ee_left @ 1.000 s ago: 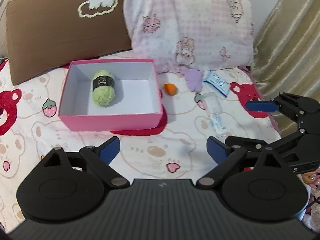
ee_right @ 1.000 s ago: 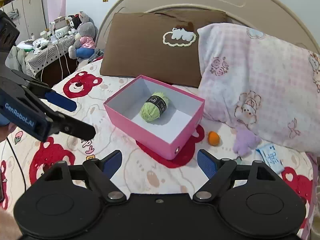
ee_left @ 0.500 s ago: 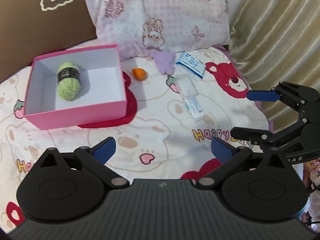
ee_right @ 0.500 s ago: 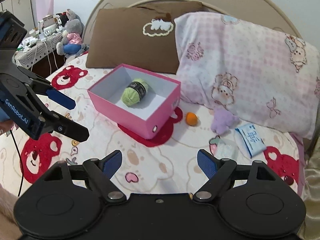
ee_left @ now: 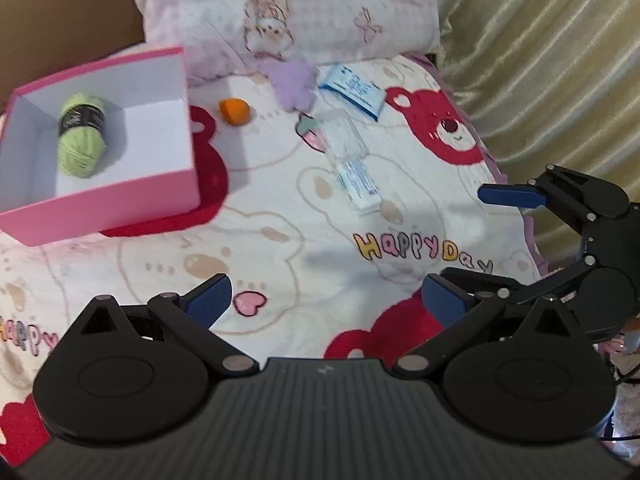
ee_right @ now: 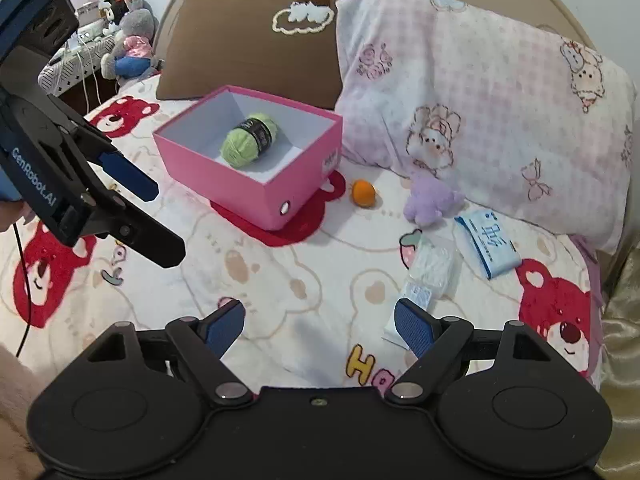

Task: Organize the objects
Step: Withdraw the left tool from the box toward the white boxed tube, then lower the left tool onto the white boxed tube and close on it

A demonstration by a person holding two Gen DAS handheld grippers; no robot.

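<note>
Both grippers, left and right, spread empty above seemingly plastic packet.

Both grippers are matte black linkage frames with round pivot discs, silver screws and ribbed blue finger pads. The left gripper carries white "GenRobot.AI" lettering, a blue upper housing and a thin black cable.

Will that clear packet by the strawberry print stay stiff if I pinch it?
Probably not. The clear packet looks like thin crinkled film, so it may flop and slip. It lies flat on the soft bedsheet, so the jaws may snag fabric.
</note>
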